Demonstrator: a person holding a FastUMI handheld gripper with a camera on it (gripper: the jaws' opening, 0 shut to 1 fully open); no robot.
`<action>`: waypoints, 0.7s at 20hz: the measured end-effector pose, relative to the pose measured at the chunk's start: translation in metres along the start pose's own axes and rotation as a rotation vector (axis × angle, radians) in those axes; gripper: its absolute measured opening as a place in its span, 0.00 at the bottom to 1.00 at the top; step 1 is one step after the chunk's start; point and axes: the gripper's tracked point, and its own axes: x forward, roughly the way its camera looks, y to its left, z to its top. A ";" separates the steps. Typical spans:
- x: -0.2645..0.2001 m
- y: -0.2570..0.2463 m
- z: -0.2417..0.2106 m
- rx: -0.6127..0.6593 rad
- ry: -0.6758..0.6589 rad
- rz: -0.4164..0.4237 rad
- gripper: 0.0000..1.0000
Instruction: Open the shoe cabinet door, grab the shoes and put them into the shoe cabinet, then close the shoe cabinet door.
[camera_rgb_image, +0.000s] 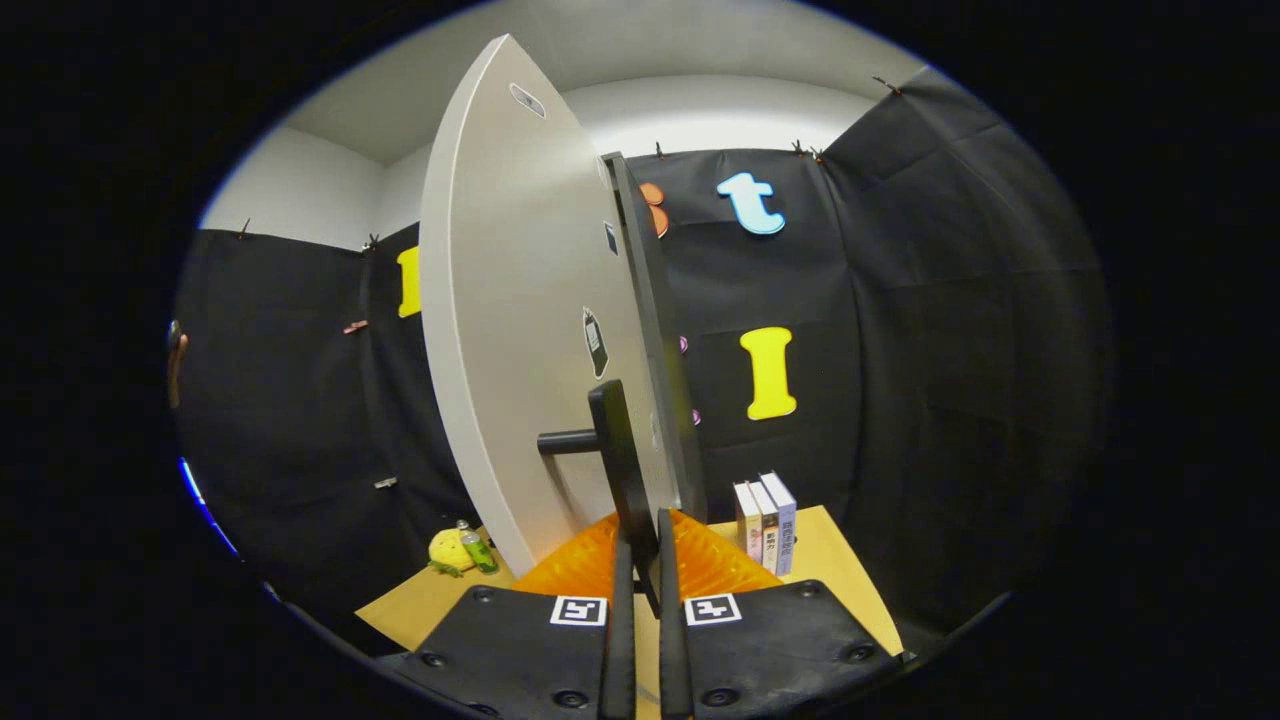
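Shoe cabinet door (520, 330), a pale grey flat panel seen nearly edge-on, fills the centre and upper left of the frame, swung out from the dark cabinet edge (650, 330) just right of it. Its black bar handle (618, 460) stands off the panel on a short post, low at centre. The hand-held gripper (645, 590), at bottom centre, has its fingers drawn almost together with the handle's lower end pinched between them, probably to swing the door. An orange ribbed mat (710, 565) lies on the tan bench (830, 560). Three upright books (766, 520) stand at right; a yellow plush toy (450, 550) and small green bottle (476, 548) sit lower left.
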 end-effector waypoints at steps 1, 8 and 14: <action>-0.001 -0.003 0.000 0.001 -0.004 -0.011 0.14; -0.011 -0.005 -0.009 -0.038 -0.001 -0.089 0.14; -0.055 0.013 -0.009 -0.068 -0.025 -0.134 0.21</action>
